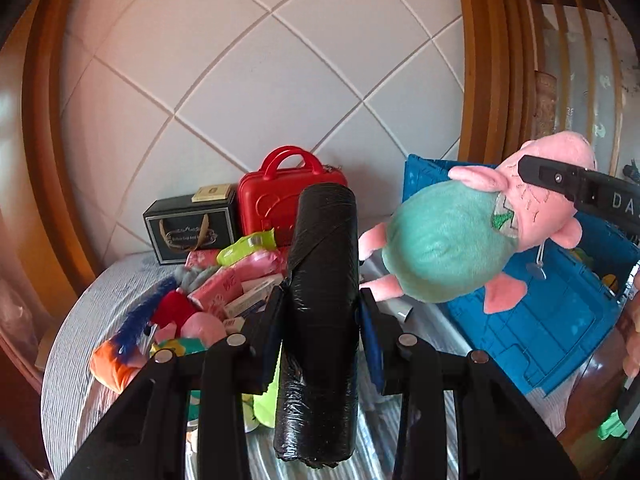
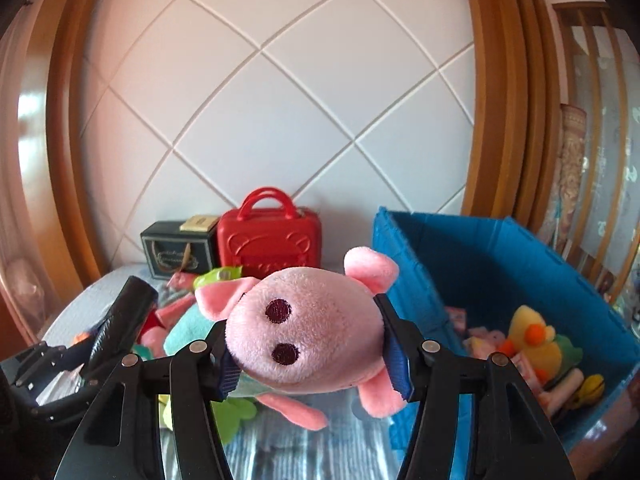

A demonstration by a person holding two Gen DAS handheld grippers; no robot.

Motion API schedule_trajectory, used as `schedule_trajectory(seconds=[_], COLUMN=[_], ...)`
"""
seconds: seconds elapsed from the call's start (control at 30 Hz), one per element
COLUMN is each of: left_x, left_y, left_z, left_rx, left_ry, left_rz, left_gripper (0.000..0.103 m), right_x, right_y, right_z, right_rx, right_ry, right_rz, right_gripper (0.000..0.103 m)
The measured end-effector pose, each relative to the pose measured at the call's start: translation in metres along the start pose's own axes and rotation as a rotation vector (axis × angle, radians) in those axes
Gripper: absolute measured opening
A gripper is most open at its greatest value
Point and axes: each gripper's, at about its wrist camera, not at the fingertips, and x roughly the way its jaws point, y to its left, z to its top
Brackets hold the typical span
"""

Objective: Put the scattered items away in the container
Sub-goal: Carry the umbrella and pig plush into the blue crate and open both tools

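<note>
Both loads are up! The left gripper (image 1: 320, 304) fingers clamp a black bag roll (image 1: 322, 280) above the table (image 1: 68, 344); right gripper (image 2: 306, 344) squeezes the pig toy's (image 2: 304, 332) head, beside the blue crate (image 2: 500, 256), likely for dropping in.

Black plastic finger of the right gripper (image 1: 576, 190), left wrist view: white letters "DA", the rest cut off at the edge.
Black gift box with gold-lined panel (image 1: 192, 226): gold script, too small to read.
Pink packets (image 1: 224, 286): print illegible.
</note>
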Motion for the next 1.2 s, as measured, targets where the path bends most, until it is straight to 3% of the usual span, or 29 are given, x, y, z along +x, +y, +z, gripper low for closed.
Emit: schedule_trajectory(seconds=[0.13,0.33,0.47,0.63,0.83,0.87,0.97,1.2], left_x=[0.012,0.032,0.055,0.095,0.129,0.127,0.119,0.099], left_y=[-0.062,-0.189,-0.273,-0.352,-0.385,-0.387,-0.391,-0.387], left_z=[0.030,0.075,0.093,0.082,0.045,0.042,0.036,0.023], left_rx=[0.038,0.047,0.028,0.069,0.105,0.109,0.116,0.112], left_ry=[-0.043,-0.083,-0.016,0.140,0.341,0.347,0.354,0.319], left_rz=[-0.061,-0.121,-0.165,-0.147,-0.094,-0.084,-0.063,-0.046], left_gripper=[0.035,0.035,0.035,0.035,0.036,0.039,0.064,0.066], right_x=[-0.020,-0.049,-0.047,-0.023,0.003,0.006,0.009,0.006], right_y=[-0.063,-0.190,-0.272,-0.349,-0.395,-0.398,-0.402,-0.400], right_z=[0.023,0.039,0.036,0.007,-0.037,-0.043,-0.055,-0.071], right_rx=[0.035,0.038,0.007,0.011,0.035,0.037,0.037,-0.021], right_ry=[-0.065,-0.126,-0.093,0.001,0.102,0.111,0.134,0.205], right_rz=[-0.071,-0.172,-0.213,-0.194,-0.131,-0.116,-0.082,-0.045], right_gripper=[0.057,0.057,0.058,0.058,0.058,0.058,0.058,0.061])
